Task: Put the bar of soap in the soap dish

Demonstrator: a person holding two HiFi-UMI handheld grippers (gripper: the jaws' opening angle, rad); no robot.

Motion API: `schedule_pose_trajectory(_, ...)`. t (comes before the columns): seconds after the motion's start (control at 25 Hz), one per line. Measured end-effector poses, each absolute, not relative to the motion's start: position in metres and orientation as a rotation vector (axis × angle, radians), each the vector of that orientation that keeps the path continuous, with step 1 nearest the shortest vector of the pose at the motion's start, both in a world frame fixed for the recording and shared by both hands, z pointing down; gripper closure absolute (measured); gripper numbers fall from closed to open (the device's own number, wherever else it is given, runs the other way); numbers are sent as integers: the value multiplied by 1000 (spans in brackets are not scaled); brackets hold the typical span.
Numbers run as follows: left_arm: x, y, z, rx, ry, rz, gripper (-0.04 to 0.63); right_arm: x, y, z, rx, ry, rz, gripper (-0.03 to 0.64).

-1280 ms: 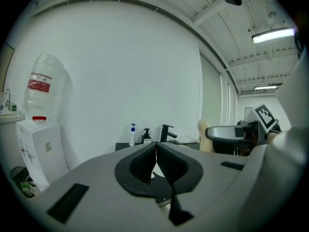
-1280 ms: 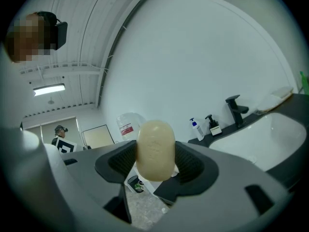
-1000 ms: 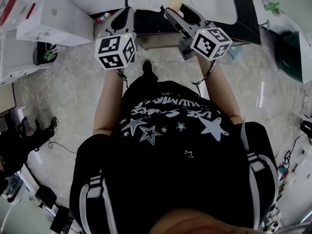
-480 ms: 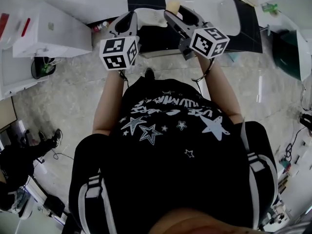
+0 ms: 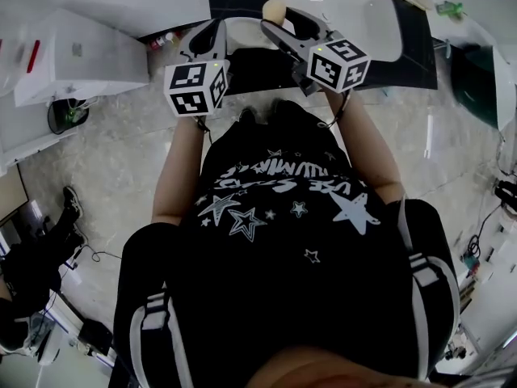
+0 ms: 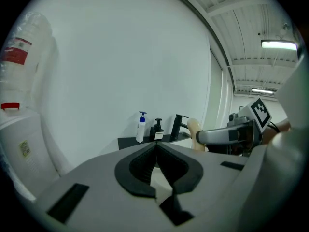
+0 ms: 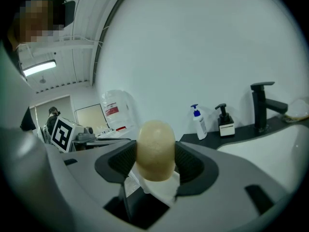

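Observation:
A pale, rounded bar of soap [image 7: 155, 151] stands upright between the jaws of my right gripper [image 7: 155, 164], which is shut on it. In the head view the soap [image 5: 273, 8] hangs over the dark counter [image 5: 412, 47], at the tip of the right gripper [image 5: 271, 20]. A white soap dish [image 5: 245, 31] lies on the counter between the two grippers. My left gripper [image 5: 212, 31] is just left of the dish. Its jaws meet at the tips [image 6: 155, 145] with nothing between them. From the left gripper view, the soap [image 6: 194, 128] shows to the right.
A white sink basin [image 5: 355, 10] is set in the counter at the right. At the back wall stand a blue-pump bottle [image 7: 199, 122], a black dispenser [image 7: 224, 122] and a black faucet [image 7: 263, 105]. White cabinets [image 5: 73, 55] stand at the left.
The right gripper has shifted left with the soap, closer to the dish. The left gripper has hardly moved. The counter now sits lower in the head view.

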State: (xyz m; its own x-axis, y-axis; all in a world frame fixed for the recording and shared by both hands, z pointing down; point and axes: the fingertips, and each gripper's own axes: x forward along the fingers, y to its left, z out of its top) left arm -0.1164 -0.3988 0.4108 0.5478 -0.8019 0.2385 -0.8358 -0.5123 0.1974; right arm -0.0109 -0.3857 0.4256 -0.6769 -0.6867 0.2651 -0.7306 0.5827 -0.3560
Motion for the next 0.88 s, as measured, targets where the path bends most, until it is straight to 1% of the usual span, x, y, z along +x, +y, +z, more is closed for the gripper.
schedule_pose_trajectory(0.44,-116,-416,425,2409,-1470,251,583,-28,-410,465,886,-2700,604,353)
schedule_pose_trajectory(0.88,-119,-419,453,2298,-1537,315,583,-50,-401,494,510,-2637,382,353)
